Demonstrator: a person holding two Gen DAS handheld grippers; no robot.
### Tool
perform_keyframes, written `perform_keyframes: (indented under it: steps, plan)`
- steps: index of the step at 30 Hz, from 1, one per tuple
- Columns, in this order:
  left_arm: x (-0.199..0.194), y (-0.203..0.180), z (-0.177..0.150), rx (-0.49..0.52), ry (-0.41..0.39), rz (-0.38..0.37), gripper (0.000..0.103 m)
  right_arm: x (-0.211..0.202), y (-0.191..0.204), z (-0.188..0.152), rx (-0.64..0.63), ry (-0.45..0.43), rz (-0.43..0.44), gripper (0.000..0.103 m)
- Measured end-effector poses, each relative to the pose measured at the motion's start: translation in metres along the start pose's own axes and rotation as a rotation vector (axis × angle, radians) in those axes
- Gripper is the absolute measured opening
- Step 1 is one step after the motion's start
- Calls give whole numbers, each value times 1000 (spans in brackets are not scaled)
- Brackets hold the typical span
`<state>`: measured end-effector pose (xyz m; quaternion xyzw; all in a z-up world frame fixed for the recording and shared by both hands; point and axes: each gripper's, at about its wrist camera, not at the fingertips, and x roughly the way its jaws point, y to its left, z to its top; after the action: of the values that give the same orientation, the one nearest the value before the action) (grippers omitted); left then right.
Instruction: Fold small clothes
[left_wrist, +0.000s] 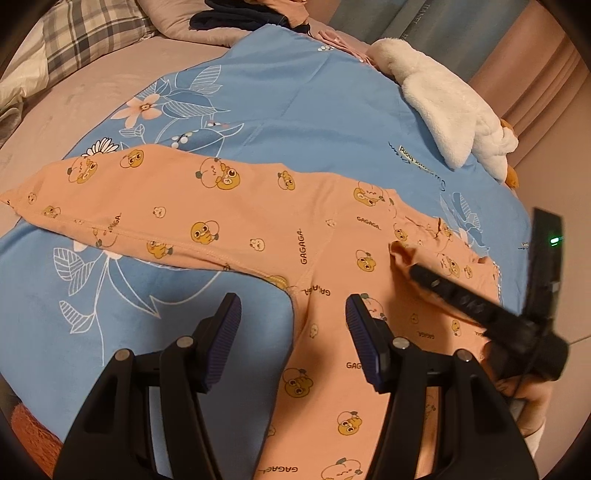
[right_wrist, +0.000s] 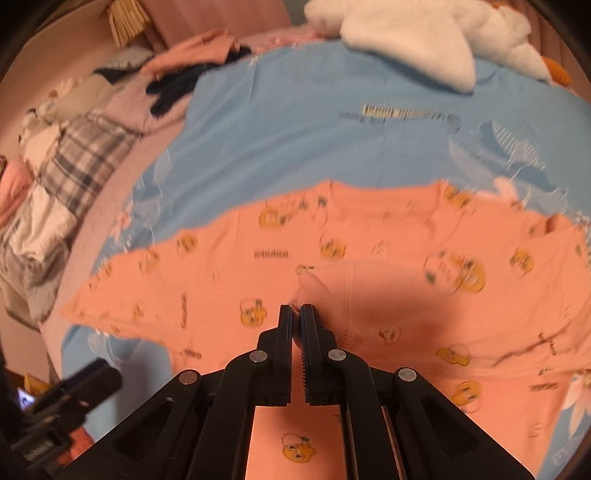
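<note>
the orange pajama top (left_wrist: 229, 206) with small cartoon prints lies spread on a blue blanket (left_wrist: 295, 103) on the bed, one sleeve (left_wrist: 110, 192) stretched out to the left in the left wrist view. the body of the garment runs down toward the camera, between and under the fingers of the left gripper (left_wrist: 293, 317). this gripper hovers above the cloth with its jaws wide apart and nothing between them; one finger is over the blanket, the other over the orange fabric.

the right gripper (right_wrist: 296, 314) has its jaws pressed together on a small fold of the orange top (right_wrist: 369, 258) (a bit of cloth shows squeezed between the tips). in the left wrist view the same gripper (left_wrist: 410, 269) comes in from the right side, with a raised edge of fabric at its tip. the right wrist picture is blurred, so the prints there are not sharp.

at the far edge of the blanket rests a white plush toy (left_wrist: 443, 103) with orange parts. a plaid pillow (left_wrist: 85, 33) and a pile of dark and pink clothes (left_wrist: 243, 14) are beyond the blanket.
</note>
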<state>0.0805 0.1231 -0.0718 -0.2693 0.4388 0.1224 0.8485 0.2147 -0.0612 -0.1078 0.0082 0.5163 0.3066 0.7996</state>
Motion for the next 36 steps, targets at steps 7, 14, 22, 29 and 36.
perform_keyframes:
  steps: [7,14,22,29,36]
  plan:
    - [4,4,-1,-5,10,3,59,19,-4,-7,13,48,-5,6]
    - [8,-1,2,2,22,-15,59,6,-7,-6,14,45,25,6]
    - [20,-21,15,14,33,-128,64,-77,-52,-20,113,-155,16,70]
    - [67,-67,26,80,114,-231,64,-107,-128,-65,300,-203,-177,70]
    - [126,-101,26,126,201,-204,63,-115,-176,-108,453,-184,-192,70]
